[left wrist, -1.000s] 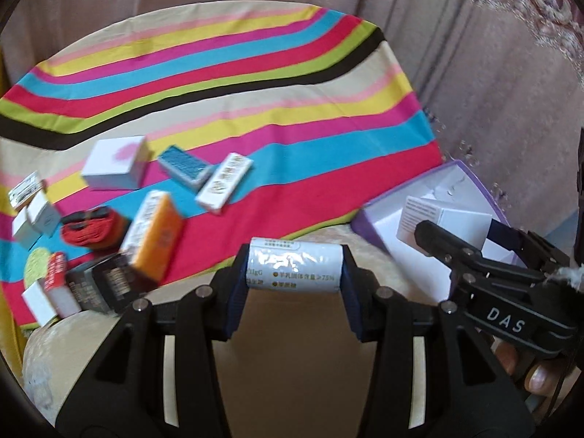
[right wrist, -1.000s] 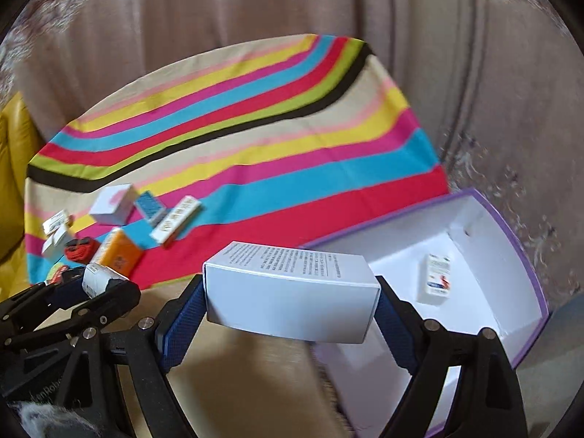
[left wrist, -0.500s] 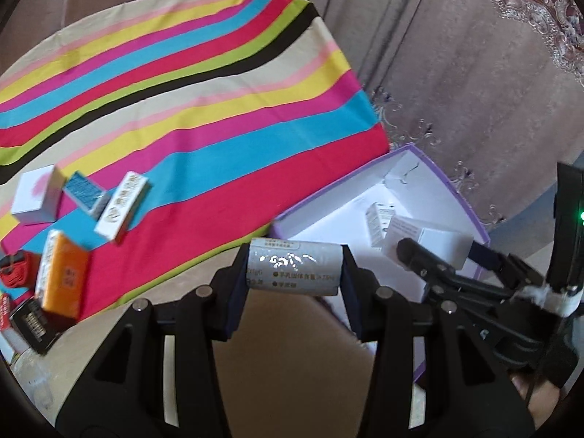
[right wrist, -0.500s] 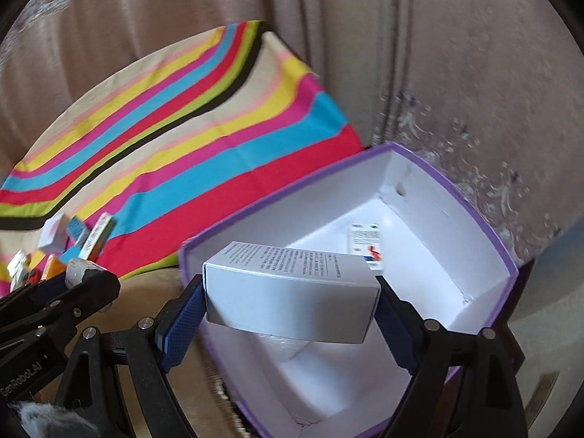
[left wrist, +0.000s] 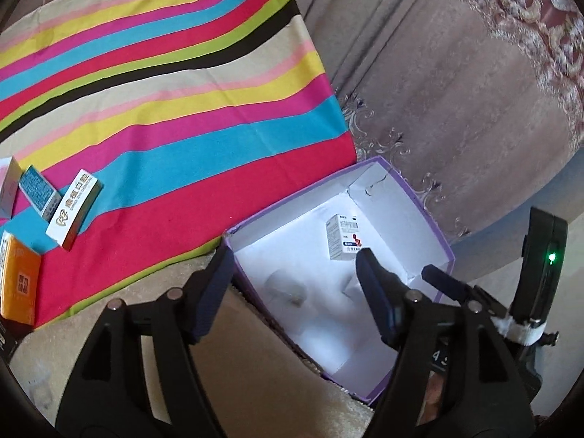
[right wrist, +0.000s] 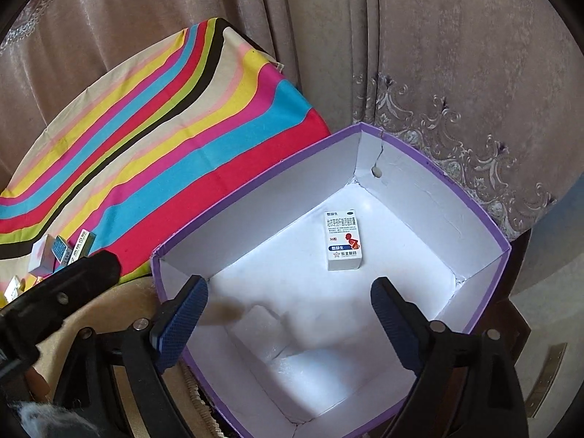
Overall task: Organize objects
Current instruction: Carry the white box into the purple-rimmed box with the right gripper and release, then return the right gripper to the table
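Observation:
A purple box with a white inside (right wrist: 430,168) (left wrist: 419,200) stands at the edge of the striped cloth. A small white medicine carton (right wrist: 343,241) (left wrist: 343,237) lies on its floor. Two more white things lie blurred near its front: a flat white box (right wrist: 262,332) and a round bottle (left wrist: 286,286). My left gripper (left wrist: 295,288) is open and empty over the box's near left corner. My right gripper (right wrist: 288,317) is open and empty above the box's front half.
On the striped cloth (left wrist: 164,102) at the left lie a white carton with gold lettering (left wrist: 73,213), a blue-patterned box (left wrist: 38,191), an orange box (left wrist: 18,284) and a pink-white box (left wrist: 7,186). Curtains (right wrist: 456,54) hang behind.
Both grippers have swung right over the purple box and opened. The left one let go of the bottle and the right one let go of the white box; both now lie in the purple box.

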The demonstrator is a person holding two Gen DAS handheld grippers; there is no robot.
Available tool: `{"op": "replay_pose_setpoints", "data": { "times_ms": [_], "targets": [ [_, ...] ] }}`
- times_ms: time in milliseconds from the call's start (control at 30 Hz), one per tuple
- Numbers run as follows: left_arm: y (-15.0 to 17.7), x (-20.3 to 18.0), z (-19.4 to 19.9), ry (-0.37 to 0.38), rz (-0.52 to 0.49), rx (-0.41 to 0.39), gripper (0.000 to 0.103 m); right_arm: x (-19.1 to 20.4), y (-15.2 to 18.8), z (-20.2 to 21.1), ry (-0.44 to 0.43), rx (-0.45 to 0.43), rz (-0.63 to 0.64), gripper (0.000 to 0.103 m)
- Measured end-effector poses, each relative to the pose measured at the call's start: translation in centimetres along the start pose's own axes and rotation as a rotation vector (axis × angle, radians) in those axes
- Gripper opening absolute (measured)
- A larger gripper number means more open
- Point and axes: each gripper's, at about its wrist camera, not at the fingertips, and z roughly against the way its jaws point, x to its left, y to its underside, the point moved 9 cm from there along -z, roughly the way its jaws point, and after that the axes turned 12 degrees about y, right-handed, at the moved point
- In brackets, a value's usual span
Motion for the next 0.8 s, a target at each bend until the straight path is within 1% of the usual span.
{"op": "replay_pose_setpoints", "data": {
  "times_ms": [133, 267, 367, 533, 600, 633, 800],
  "targets": [
    [0.1, 0.2, 1.3, -0.001, 0.018, -0.028, 0.073, 0.1, 0.0, 0.3, 0.000, -0.009, 0.005, 0.093],
    [0.1, 0.3, 3.1, -0.014, -0.006, -0.059, 0.073, 0.4, -0.3, 0.6, -0.008, -0.018, 0.014, 0.094],
    [0.3, 0.7, 4.6, -0.048, -0.036, -0.080, 0.075, 0.7, -0.4, 0.9, -0.008, -0.027, 0.030, 0.094],
    [1.0, 1.9, 6.6, -0.103, -0.052, -0.093, 0.075, 1.8, -0.3, 1.6, -0.007, -0.036, 0.066, 0.094],
    [1.5, 2.9, 7.9, -0.122, -0.029, -0.104, 0.075, 2.4, -0.2, 2.0, -0.026, -0.040, 0.083, 0.094],
    [2.0, 3.7, 8.8, -0.122, 0.003, -0.110, 0.075, 2.8, -0.1, 2.2, -0.033, -0.042, 0.092, 0.094],
    [3.5, 6.9, 12.6, -0.158, 0.081, -0.168, 0.075, 5.0, 0.5, 3.1, -0.063, -0.047, 0.148, 0.094]
  ]
}}
